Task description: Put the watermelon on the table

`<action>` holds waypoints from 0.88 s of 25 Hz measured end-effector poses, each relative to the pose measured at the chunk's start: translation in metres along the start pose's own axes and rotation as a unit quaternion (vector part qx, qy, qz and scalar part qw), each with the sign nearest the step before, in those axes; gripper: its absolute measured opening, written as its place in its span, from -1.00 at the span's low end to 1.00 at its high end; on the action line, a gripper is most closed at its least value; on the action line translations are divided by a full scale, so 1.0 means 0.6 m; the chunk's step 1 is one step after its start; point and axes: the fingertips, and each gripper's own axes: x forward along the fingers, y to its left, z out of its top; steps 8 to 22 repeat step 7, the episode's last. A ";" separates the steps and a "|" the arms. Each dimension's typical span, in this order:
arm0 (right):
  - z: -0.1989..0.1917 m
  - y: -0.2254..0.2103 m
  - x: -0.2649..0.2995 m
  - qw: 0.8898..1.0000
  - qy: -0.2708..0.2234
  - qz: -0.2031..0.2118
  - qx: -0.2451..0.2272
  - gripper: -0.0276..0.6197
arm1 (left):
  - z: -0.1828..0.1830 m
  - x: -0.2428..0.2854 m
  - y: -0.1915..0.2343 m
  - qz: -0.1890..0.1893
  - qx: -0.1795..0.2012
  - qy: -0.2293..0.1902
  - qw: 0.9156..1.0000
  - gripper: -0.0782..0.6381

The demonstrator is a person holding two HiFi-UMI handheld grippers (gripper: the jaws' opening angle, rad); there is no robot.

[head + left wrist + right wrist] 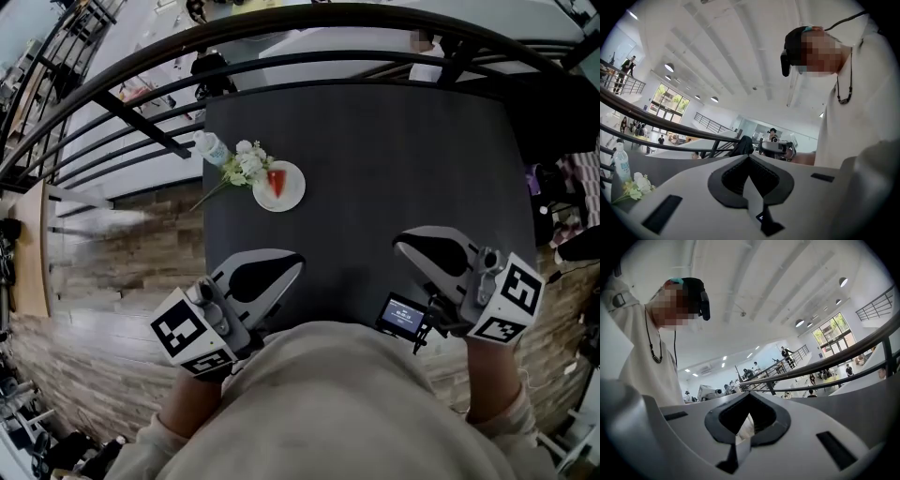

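Observation:
A red watermelon slice (276, 182) lies on a small white plate (292, 195) at the left side of the dark table (394, 159). Both grippers hover close to my body over the table's near edge, well short of the plate. My left gripper (298, 261) is shut with nothing in it, and in its own view the jaws (749, 157) meet at the tip. My right gripper (401, 242) is likewise shut and empty, its jaws (749, 393) together. Neither gripper view shows the watermelon.
White flowers (246, 164) and a plastic bottle (212, 147) lie beside the plate; both also show in the left gripper view, flowers (637, 183) and bottle (621, 161). A dark curved railing (281, 28) runs behind the table. Wooden floor (103, 281) lies to the left.

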 end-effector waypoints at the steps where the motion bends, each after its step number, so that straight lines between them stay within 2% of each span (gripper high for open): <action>1: 0.001 0.000 -0.002 1.000 -0.003 0.000 0.002 -0.87 | 0.000 0.003 -0.002 -0.001 0.000 0.000 1.000 -0.78; 22: -0.002 -0.009 -0.003 1.000 -0.012 0.007 0.003 -0.87 | -0.006 0.011 -0.001 -0.001 0.008 0.000 1.000 -0.78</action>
